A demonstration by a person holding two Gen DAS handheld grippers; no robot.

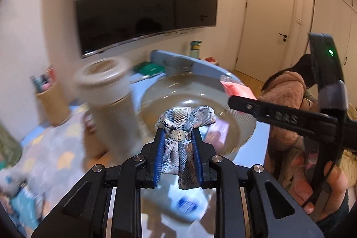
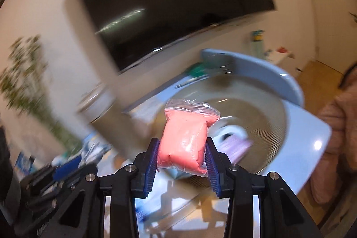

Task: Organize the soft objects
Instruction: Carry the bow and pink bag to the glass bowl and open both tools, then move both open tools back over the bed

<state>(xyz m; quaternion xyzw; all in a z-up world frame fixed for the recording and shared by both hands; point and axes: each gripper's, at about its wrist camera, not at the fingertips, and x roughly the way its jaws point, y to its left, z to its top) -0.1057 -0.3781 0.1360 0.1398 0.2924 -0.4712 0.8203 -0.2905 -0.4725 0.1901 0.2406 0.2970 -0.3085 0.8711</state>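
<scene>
Your left gripper [image 1: 178, 142], black with blue ribbed pads, points forward and down. Its jaws stand close together, pinched on a knotted bow of pale blue checked cloth [image 1: 185, 124] whose tail hangs down between the pads.

Your right gripper [image 2: 182, 148], of the same black and blue build, also tilts forward and down. Its jaws stand wider, pressing from both sides on a small clear plastic bag of soft pink filling [image 2: 185, 139], which sticks up above the fingertips.

In the left wrist view your right hand [image 1: 321, 184] shows at the right edge, fingers curled round the black handle, the right gripper reaching leftward across the picture.
</scene>
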